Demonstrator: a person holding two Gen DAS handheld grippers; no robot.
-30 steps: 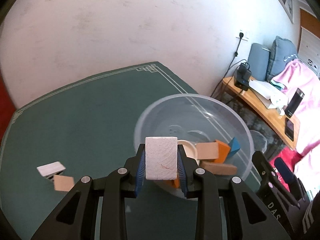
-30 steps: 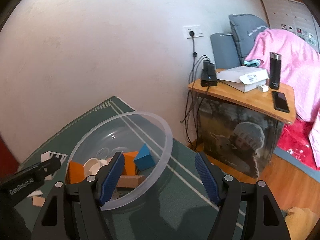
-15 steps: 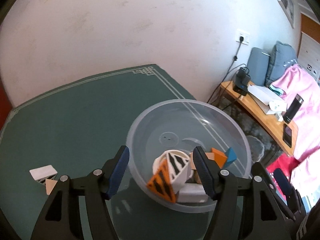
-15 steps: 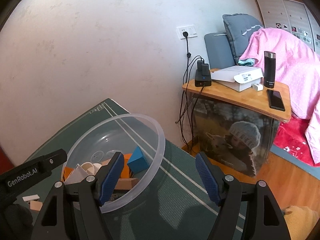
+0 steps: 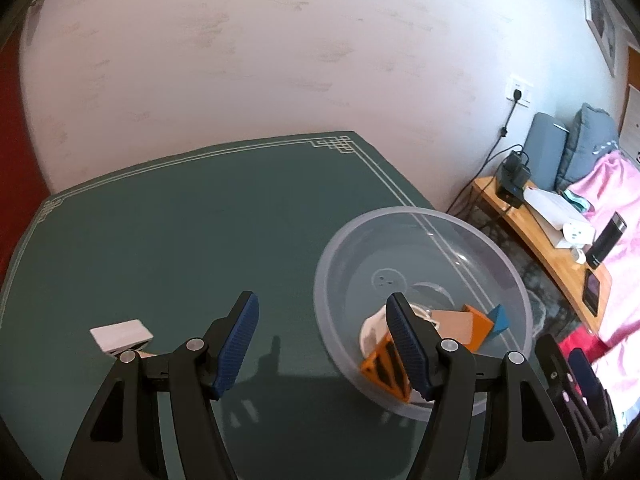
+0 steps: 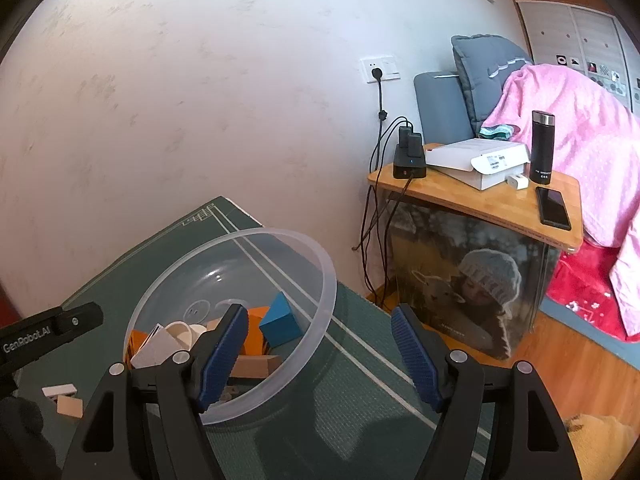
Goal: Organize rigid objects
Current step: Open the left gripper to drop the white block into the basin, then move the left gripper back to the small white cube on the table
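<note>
Loose blocks: a flat white block with a striped side (image 5: 121, 334) and a small pale wooden block (image 6: 70, 406) lie on the dark green table mat (image 5: 200, 220), to the left of the left jaws and near them. They are the task's things not yet in the bowl.
Left gripper (image 5: 322, 344): its jaws stand apart and hold nothing; only bare mat is between them.
Risk at the left jaws: the two blocks touch or almost touch each other, so a jaw coming down between them can push one away, or the pads can catch both at once. The wooden block is half hidden behind the left finger, so I judge the aim is not easy.
Clear plastic round bowl (image 5: 472, 224): it sits to the right of the left jaws; the right finger of that gripper overlaps its near rim in this view. Inside are an orange striped wedge (image 5: 382, 366), a white ring piece (image 6: 182, 330), a blue prism (image 6: 282, 322) and wooden pieces.
Risk at the bowl: it looks light, so a finger brushing the rim can slide or tip it; I cannot tell if they touch now.
Right gripper (image 6: 320, 356): its jaws are wide apart and empty; the bowl's right rim is between them, not pressed.
Risk at the right: if these jaws move carelessly, they can knock the bowl toward the mat's edge.
</note>
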